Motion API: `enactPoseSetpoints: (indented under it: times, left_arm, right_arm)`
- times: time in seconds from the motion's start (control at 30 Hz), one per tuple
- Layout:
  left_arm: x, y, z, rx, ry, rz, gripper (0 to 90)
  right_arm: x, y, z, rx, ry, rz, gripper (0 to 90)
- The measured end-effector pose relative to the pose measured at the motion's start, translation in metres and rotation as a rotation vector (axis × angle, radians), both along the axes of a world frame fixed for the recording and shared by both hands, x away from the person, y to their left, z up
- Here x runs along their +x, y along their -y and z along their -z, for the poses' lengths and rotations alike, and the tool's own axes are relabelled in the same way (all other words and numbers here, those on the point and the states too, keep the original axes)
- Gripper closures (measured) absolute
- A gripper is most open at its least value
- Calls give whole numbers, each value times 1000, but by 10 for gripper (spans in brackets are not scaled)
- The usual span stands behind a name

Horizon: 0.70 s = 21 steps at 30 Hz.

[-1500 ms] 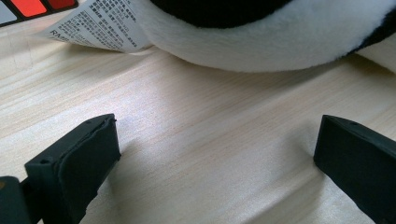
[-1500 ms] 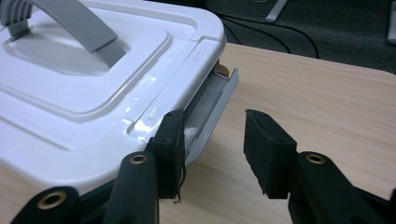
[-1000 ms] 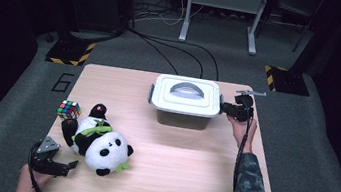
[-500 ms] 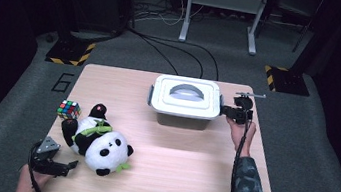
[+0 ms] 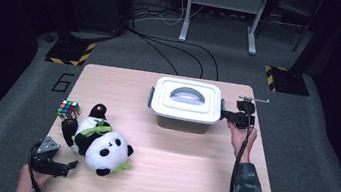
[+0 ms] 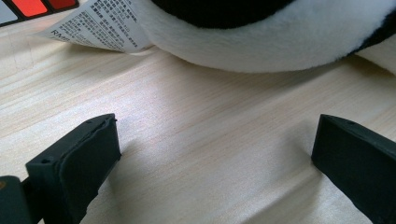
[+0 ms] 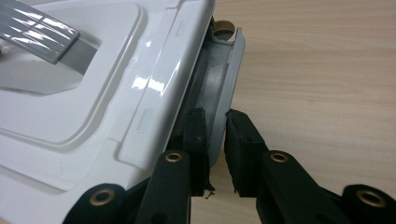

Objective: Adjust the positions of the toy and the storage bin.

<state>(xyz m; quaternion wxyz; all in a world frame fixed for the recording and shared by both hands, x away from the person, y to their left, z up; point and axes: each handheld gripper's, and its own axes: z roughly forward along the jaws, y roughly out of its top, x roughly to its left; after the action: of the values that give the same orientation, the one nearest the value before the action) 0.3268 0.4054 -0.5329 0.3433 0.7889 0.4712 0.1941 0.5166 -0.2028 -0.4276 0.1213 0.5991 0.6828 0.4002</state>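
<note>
Grey side latch [image 7: 223, 88] of the white lidded storage box [image 5: 186, 103] is being pinched between the clenched jaws of the right gripper [image 7: 215, 133], at the box's right end near the far right part of the wooden table [image 5: 187, 179]. By the look of it, the latch is being worked open, and the hold is being kept only on its thin lower edge, so the pads are likely to slip off if the pull is being made too steeply. If the box is being dragged rather than unlatched, it could be slid across the table, since nothing is bracing it. The left gripper [image 6: 215, 154] is being held with its jaws released and spread, empty, just short of the panda plush [image 5: 99, 141], beside the Rubik's cube [image 5: 69, 109], so a stray nudge could be pushing the toy aside.
</note>
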Motion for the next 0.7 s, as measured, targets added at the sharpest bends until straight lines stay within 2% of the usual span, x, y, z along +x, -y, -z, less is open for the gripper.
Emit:
enactPoseSetpoints:
  times: [0.2,0.33,0.43,0.5,0.57,0.7]
  left_arm:
    - [0,0,0,0,0,0,9]
    - [0,0,0,0,0,-1,9]
    - [0,0,0,0,0,0,9]
    - [0,0,0,0,0,0,9]
    - [0,0,0,0,0,0,9]
    - [0,0,0,0,0,0,9]
  right_arm:
    - [-6,1,0,-11,7,1,783]
    - [-5,0,1,-44,30,-16,756]
    - [-5,1,0,-70,37,-8,661]
    - [-4,2,-1,-89,45,0,560]
    - [-4,6,-3,-90,55,-12,500]
    - [-4,10,-10,-128,88,-23,312]
